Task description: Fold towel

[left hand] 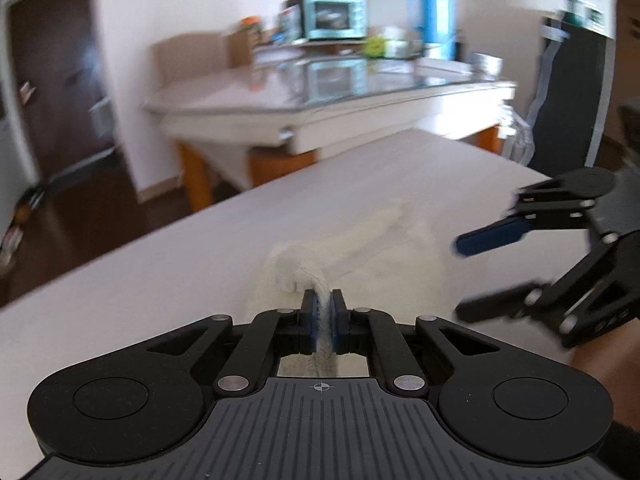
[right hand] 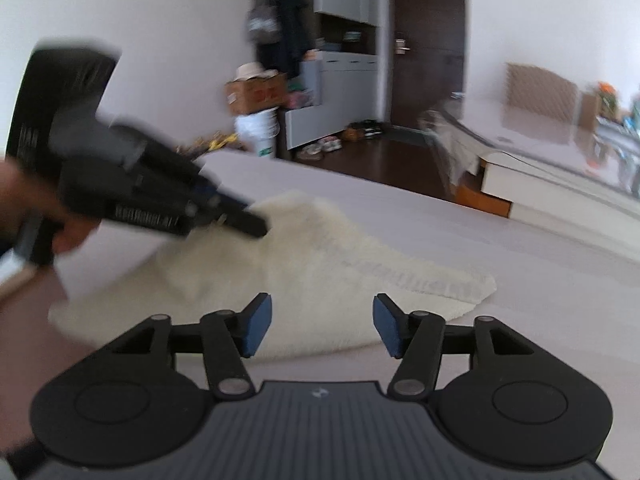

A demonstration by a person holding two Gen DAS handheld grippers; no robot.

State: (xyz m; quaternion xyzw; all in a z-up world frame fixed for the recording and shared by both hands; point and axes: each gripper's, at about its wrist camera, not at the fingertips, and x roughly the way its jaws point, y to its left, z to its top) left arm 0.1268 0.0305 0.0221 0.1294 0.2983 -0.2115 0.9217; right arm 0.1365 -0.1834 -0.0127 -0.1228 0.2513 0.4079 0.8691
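A cream towel [right hand: 304, 264] lies on the pale table [right hand: 500, 240]. One end of it is lifted and the other end rests flat toward the right. My left gripper [left hand: 323, 300] is shut on a bunched edge of the towel [left hand: 352, 248] and holds it up off the table; it shows in the right wrist view [right hand: 248, 222] at the left, above the towel. My right gripper [right hand: 322, 326] is open and empty, just above the towel's near edge. It appears in the left wrist view [left hand: 460, 280] at the right, jaws wide apart, beside the towel.
A second table [left hand: 320, 96] with a teal toaster oven [left hand: 334, 16] and a blue thermos [left hand: 434, 10] stands behind. A dark chair [left hand: 568, 92] is at the far right. In the right wrist view, boxes and a bucket [right hand: 258, 112] stand by the wall near a door [right hand: 426, 44].
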